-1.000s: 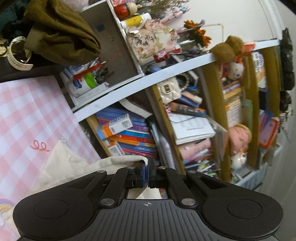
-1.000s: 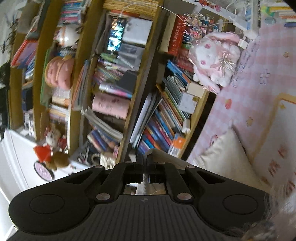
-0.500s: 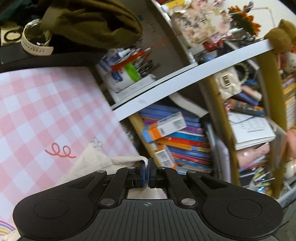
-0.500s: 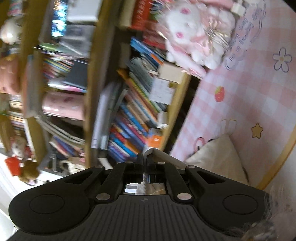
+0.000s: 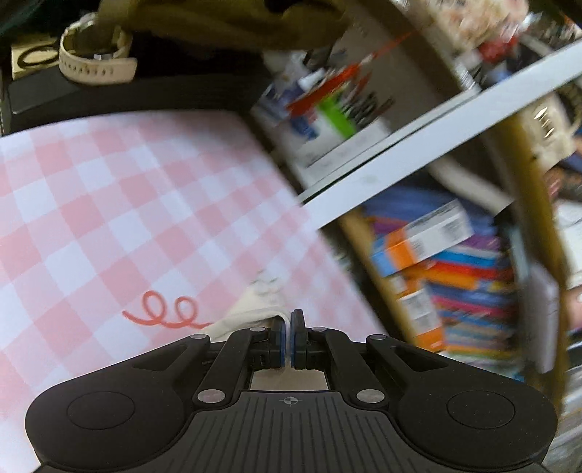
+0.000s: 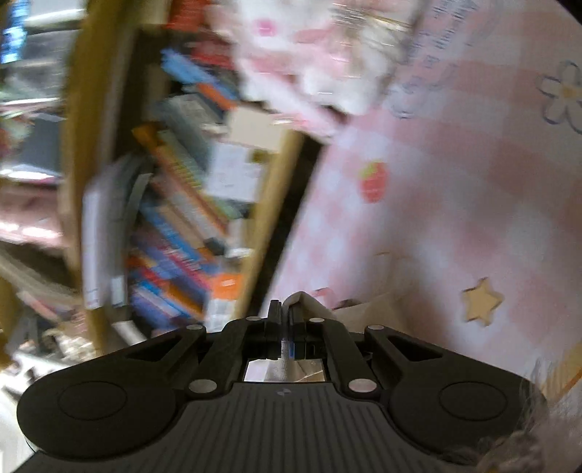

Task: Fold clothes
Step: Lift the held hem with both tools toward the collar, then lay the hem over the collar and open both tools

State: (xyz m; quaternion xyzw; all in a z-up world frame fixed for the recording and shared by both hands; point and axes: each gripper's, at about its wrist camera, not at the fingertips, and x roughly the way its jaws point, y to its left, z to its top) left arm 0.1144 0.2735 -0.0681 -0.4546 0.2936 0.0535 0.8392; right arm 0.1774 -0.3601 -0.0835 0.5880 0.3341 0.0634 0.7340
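Observation:
A cream-coloured garment [image 5: 242, 320] lies on the pink checked cloth [image 5: 109, 218]. My left gripper [image 5: 289, 324] is shut on its thin white hem, which runs between the blue pads. In the right wrist view the same cream garment [image 6: 367, 309] peeks out past the tool, and my right gripper [image 6: 285, 313] is shut on a folded edge of it. Most of the garment is hidden under both tools. Both views are blurred by motion.
A crowded bookshelf [image 5: 436, 262] of colourful books stands just past the cloth's edge, seen again as the bookshelf [image 6: 174, 218] at left. A pink plush toy [image 6: 320, 54] sits at its top. A white watch [image 5: 96, 54] and olive fabric [image 5: 225, 22] lie at the far side.
Both grippers have tipped down toward the checked cloth, each still holding the garment edge. The shelves slide up and outward in view, and more of the cloth fills each frame.

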